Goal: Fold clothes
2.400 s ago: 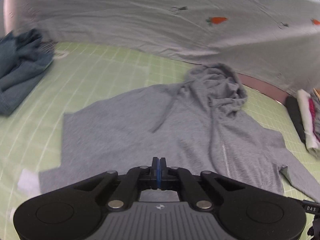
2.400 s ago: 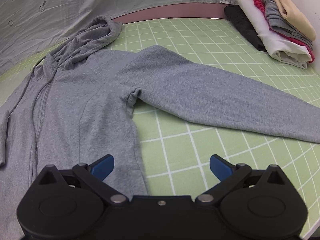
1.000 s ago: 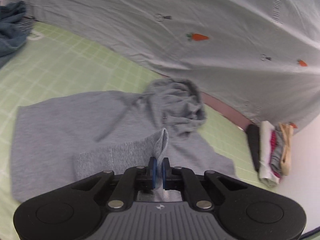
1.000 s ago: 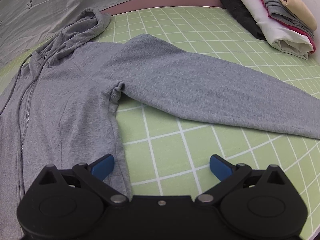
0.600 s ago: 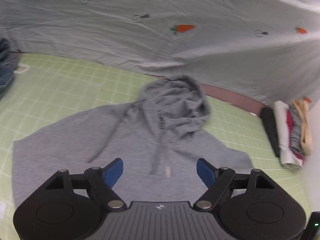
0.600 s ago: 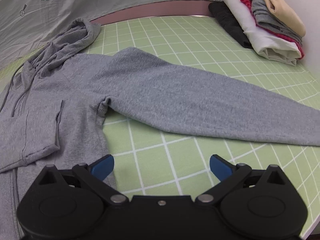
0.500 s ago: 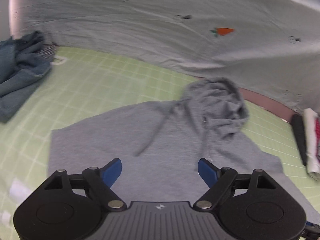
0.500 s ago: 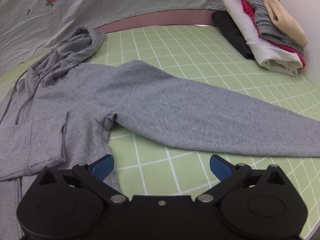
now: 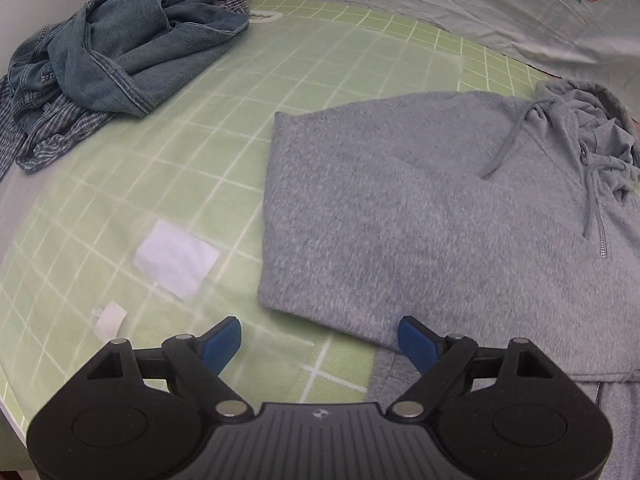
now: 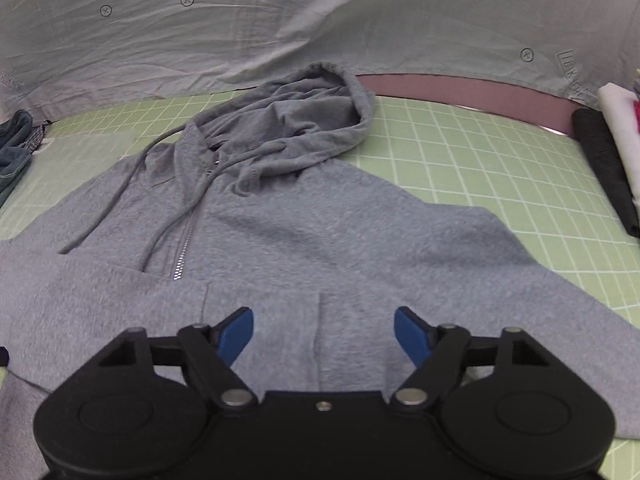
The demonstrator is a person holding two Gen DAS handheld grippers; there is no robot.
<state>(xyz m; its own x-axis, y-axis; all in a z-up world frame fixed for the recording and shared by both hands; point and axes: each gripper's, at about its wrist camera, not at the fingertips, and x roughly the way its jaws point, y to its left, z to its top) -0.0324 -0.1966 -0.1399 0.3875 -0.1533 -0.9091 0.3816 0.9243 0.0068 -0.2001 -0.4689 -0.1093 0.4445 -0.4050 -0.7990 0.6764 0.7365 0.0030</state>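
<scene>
Here the grey hoodie (image 10: 304, 216) lies flat on the green grid mat (image 9: 120, 208), zipper up, hood bunched toward the carrot-print sheet (image 10: 320, 20), one sleeve folded across its front. The left gripper (image 9: 320, 338) hovers released at the folded edge; the right gripper (image 10: 323, 330) hangs released over the sleeve. A denim heap (image 9: 104, 40) sits well apart, with white paper scraps (image 9: 176, 258) nearer.

We see a green grid mat (image 9: 280, 92) on the table, backed by a carrot-print sheet (image 10: 320, 24).
</scene>
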